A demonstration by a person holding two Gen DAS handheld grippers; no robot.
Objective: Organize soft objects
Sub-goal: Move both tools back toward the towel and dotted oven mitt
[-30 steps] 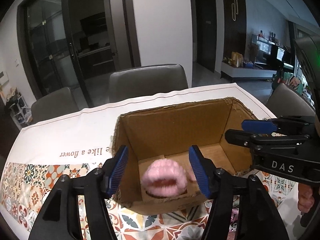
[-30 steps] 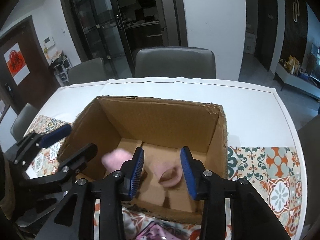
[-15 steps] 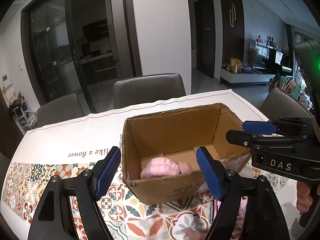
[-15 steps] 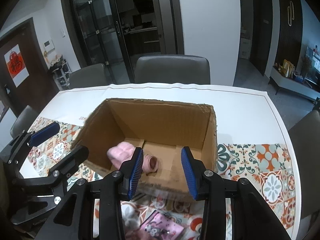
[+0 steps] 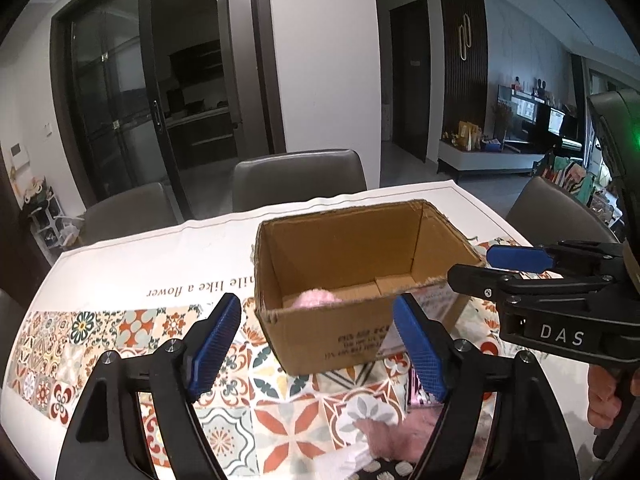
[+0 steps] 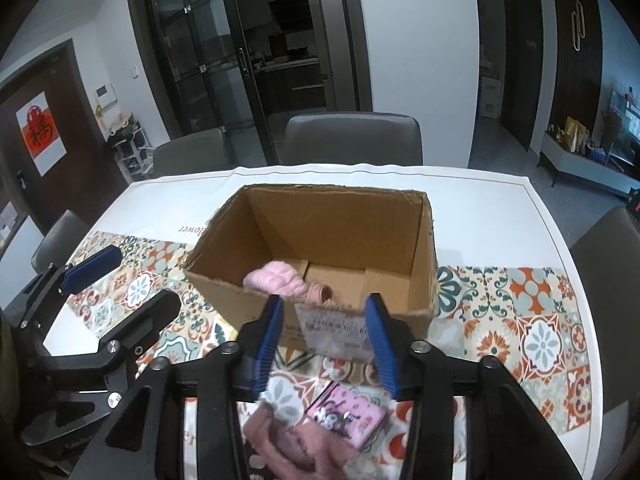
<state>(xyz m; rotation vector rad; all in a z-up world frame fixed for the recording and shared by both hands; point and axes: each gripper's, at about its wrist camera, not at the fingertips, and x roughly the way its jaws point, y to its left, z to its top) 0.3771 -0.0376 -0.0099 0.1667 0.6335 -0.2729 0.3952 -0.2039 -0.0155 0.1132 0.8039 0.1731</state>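
While both tongs hang above the near edge of the table (image 6: 540,216), neither one grips anything. Farthest left in the right wrist view, the left gripper (image 5: 316,344) reaches in from the side with its blue-padded fingers spread wide and only air between them. Under it lies a patterned tile-print runner (image 6: 132,284) that crosses the white cloth, with a line of upside-down lettering (image 5: 192,287) beyond it.

At the middle stands an open cardboard box (image 6: 424,264), its top flaps cut away and a printed label (image 6: 334,330) on its near wall. Inside, on the floor toward the box's left half, rests a fluffy pink soft item (image 6: 276,278), and just to its right lies a smaller rolled pink piece (image 6: 320,293); whether the two touch cannot be told.

Just in front of the box, the right gripper (image 6: 326,344) points down at the near wall, its jaws opening with nothing held between them. Below it, on the runner, lies more pink fuzzy fabric (image 6: 296,446), blurred, with a pink cartoon-printed packet (image 6: 348,418) touching its right side.

Grey chairs (image 6: 352,138) stand along the far edge of the table.
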